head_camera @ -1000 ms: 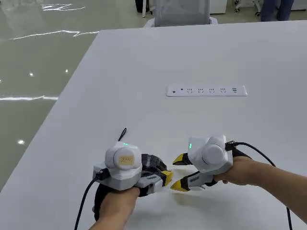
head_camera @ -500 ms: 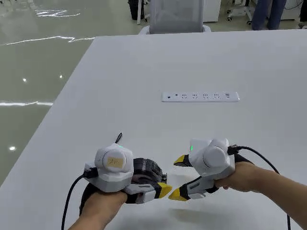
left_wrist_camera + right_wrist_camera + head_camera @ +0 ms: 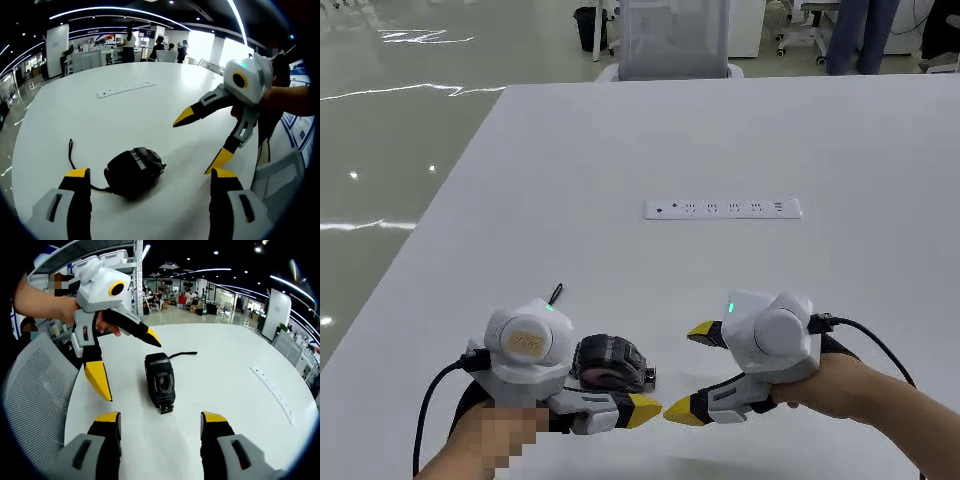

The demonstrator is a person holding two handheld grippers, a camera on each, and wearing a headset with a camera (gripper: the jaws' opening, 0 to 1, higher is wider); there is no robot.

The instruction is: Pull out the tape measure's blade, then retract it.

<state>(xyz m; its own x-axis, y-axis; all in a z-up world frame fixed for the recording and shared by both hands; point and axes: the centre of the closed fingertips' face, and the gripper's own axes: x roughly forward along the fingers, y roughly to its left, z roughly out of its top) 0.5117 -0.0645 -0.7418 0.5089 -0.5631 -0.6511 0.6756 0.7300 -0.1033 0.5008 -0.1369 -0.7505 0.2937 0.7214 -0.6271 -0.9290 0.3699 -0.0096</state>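
Note:
A black tape measure lies on the white table, its blade in and a thin black strap trailing behind it. My left gripper is open, and the tape measure sits just ahead between its yellow-tipped jaws without touching them. My right gripper faces it from the right, open and empty. The tape measure lies a short way beyond its fingertips, hook end toward it. The right gripper and the left gripper each show in the other's view.
A white power strip lies mid-table beyond the grippers. A grey chair stands at the far edge. The table's left edge drops to a glossy floor. Cables trail from both grippers toward me.
My left gripper has drawn back to the left, uncovering more of the tape measure. The right gripper keeps its open pose. The head camera has tilted.

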